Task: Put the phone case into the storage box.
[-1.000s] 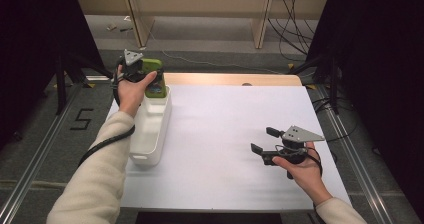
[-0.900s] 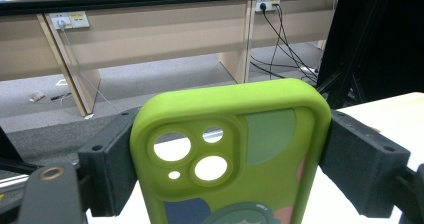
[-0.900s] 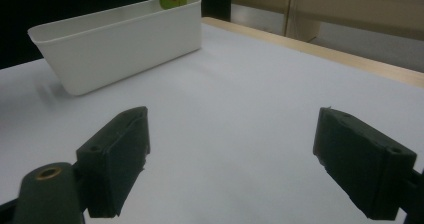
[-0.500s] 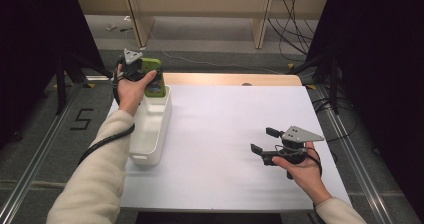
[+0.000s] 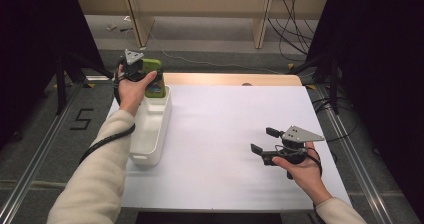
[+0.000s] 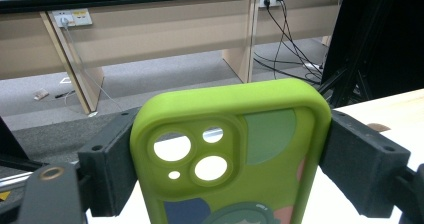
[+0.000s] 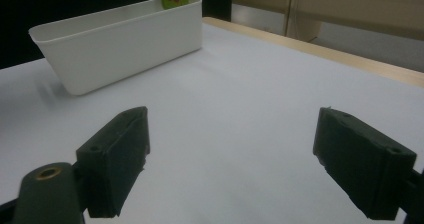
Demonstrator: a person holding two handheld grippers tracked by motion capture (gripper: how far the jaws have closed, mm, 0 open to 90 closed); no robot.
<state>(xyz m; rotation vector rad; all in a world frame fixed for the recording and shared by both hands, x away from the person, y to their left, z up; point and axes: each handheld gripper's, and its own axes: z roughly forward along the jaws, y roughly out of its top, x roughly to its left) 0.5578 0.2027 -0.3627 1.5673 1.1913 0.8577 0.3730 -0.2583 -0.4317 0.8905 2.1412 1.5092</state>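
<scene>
Left tool (image 6: 225, 184) clamping green phone case (image 6: 230, 154), seemingly above white bin (image 5: 150, 129)

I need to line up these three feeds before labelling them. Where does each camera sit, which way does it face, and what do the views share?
High view: above the person's side, looking forward and down on the white table; both forearms, left gripper, right gripper.
Left gripper view: on the left gripper, facing wooden desks; jaws clamp the green silicone phone case.
Right gripper view: on the right gripper, low across the table toward the white plastic bin; open jaws.
Shared: the case.
</scene>
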